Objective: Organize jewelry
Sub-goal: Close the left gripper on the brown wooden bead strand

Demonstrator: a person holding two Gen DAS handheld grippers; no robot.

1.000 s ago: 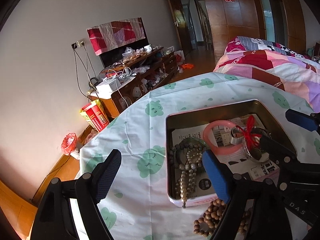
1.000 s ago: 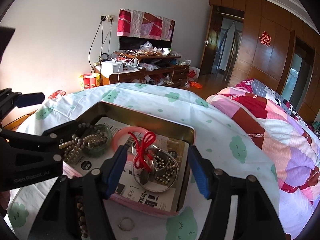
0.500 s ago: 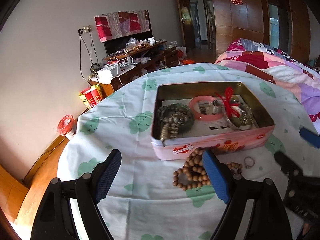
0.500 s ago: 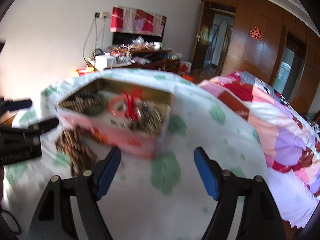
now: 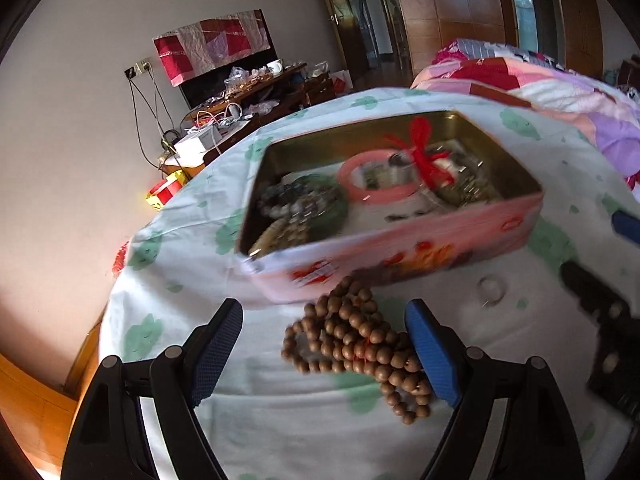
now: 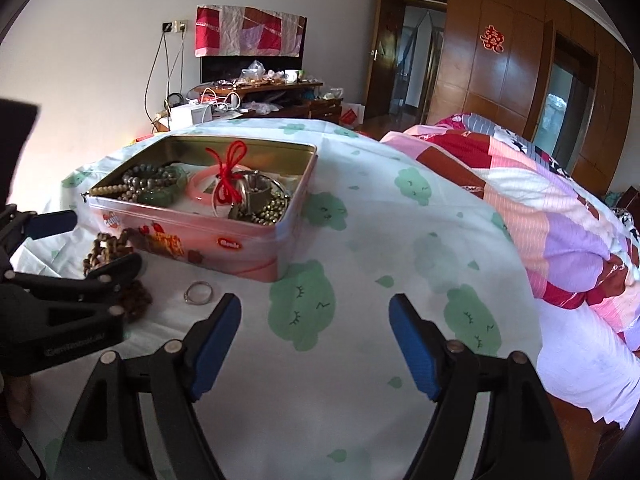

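The open tin (image 6: 224, 240) is set on the tablecloth (image 6: 400, 240), filled with a pink bangle (image 6: 204, 184), bead strings (image 6: 148, 176) and a red cord (image 6: 228, 176). Wooden beads (image 5: 352, 340) and a ring (image 6: 198, 293) are left on the cloth just beside it. Both the left gripper (image 5: 324, 352) and the right gripper (image 6: 316, 344) are held apart and empty.

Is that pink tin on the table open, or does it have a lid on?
Open. The pink tin has no lid on it, and its gold inside shows, with a pink bangle and beaded bracelets lying in it.
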